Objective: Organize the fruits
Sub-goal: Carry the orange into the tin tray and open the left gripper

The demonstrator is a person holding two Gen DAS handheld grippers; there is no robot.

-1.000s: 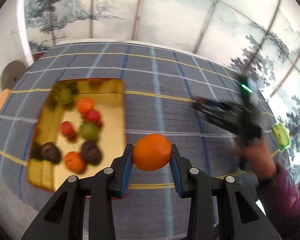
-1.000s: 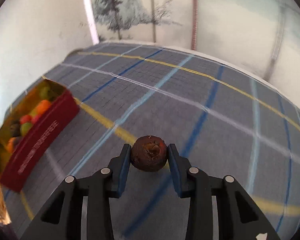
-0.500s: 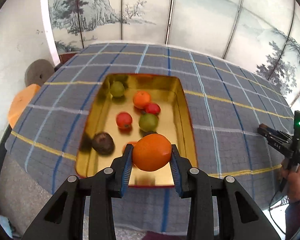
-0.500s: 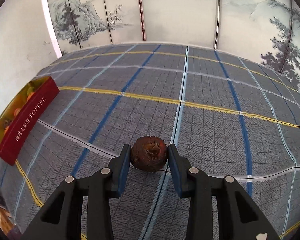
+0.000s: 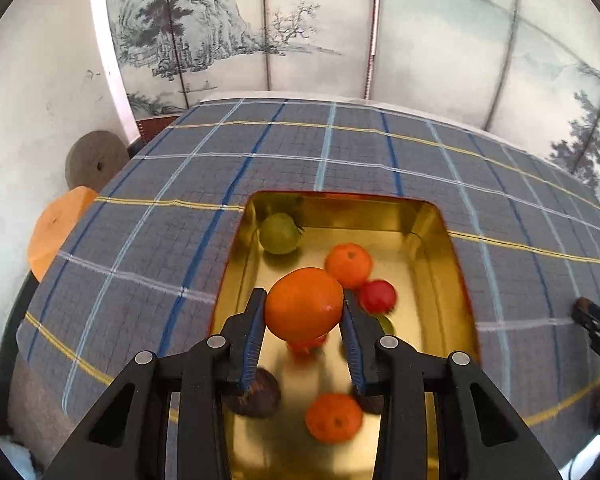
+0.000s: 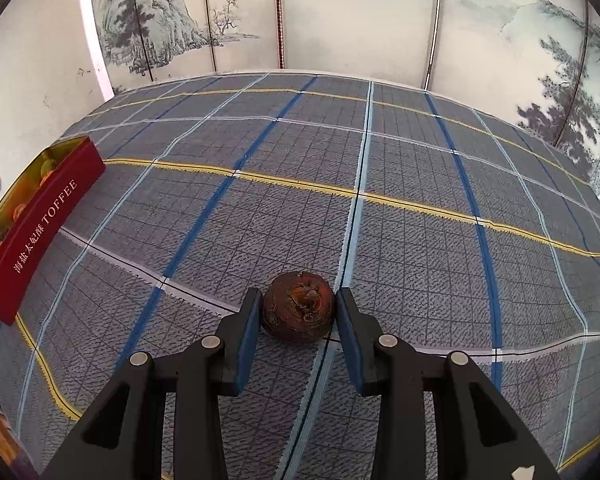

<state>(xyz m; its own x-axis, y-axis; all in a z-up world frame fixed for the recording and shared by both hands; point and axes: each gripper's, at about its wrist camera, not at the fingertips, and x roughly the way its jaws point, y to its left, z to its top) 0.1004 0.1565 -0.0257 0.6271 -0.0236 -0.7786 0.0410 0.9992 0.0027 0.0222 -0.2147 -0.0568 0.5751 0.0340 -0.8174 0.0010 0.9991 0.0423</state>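
My left gripper [image 5: 304, 312] is shut on an orange [image 5: 303, 303] and holds it above the gold tin tray [image 5: 452, 280]. In the tray lie a green fruit [image 5: 279, 233], two more oranges [image 5: 348, 264] [image 5: 334, 417], a red fruit [image 5: 378, 295] and a dark brown fruit [image 5: 256, 398]; others are hidden behind the held orange. My right gripper [image 6: 299, 312] is shut on a dark brown round fruit [image 6: 299, 307] over the plaid tablecloth [image 6: 400, 240]. The tray, red outside with "TOFFEE" lettering [image 6: 40, 224], is far left in the right wrist view.
The table edge drops off at the left and front in the left wrist view. A grey disc [image 5: 94, 160] and an orange disc [image 5: 56, 228] sit beyond the left edge. A painted folding screen [image 5: 340, 32] stands behind the table. The right gripper's tip [image 5: 598, 326] shows at the far right.
My left gripper has swung left and forward with the orange, from beside the tray to over its middle. My right gripper has turned right, holding the brown fruit, and steadied.
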